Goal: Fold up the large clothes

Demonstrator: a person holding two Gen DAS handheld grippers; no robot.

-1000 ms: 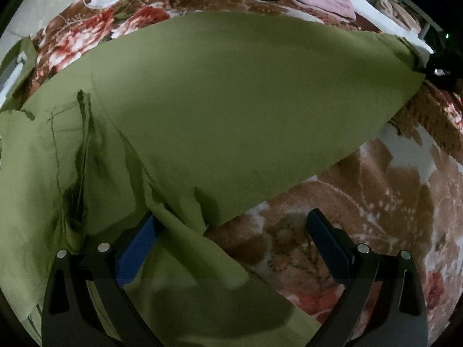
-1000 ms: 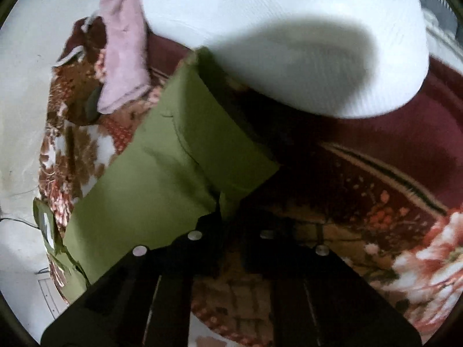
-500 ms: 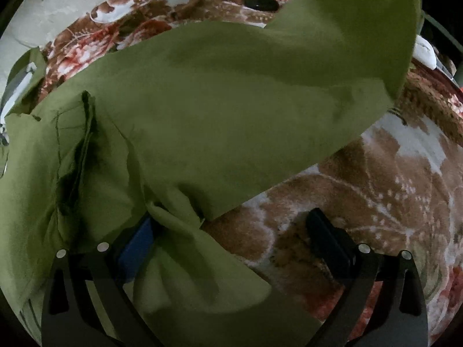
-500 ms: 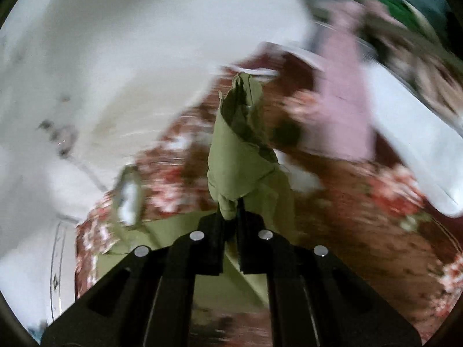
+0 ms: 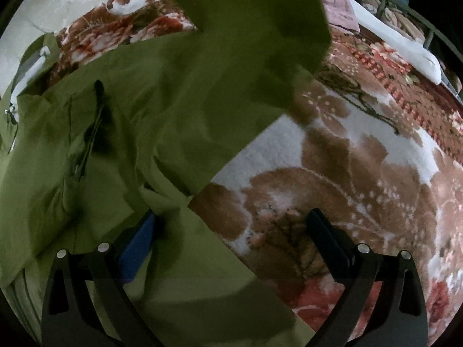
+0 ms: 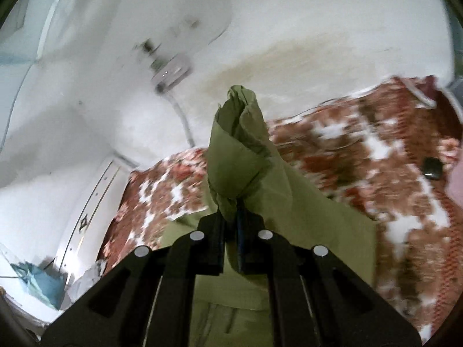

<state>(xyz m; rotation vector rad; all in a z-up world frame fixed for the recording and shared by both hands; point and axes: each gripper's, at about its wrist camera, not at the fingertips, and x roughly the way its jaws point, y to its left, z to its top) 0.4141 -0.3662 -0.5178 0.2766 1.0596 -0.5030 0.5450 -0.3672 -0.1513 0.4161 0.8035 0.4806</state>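
My right gripper [image 6: 231, 231] is clamped tight on a bunched end of the green garment [image 5: 179, 121], lifted above the floral blanket [image 5: 361, 179]. My left gripper [image 5: 231, 231] stands wide apart, gripping nothing; garment spread on the blanket, covering its left finger [image 5: 136, 243].

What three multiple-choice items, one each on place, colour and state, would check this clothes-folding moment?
1. Where does the small black object lie?
A. on the floral blanket
B. on the garment
C. in a gripper

2. What colour is the garment?
A. pink
B. olive green
C. white

3. How is the right gripper?
A. wide open
B. shut, empty
C. shut on the garment

Answers: 1 A, floral blanket surrounds it; 2 B, green in both views; 3 C, bunched cloth stands between its closed fingers, while the left gripper stands open.
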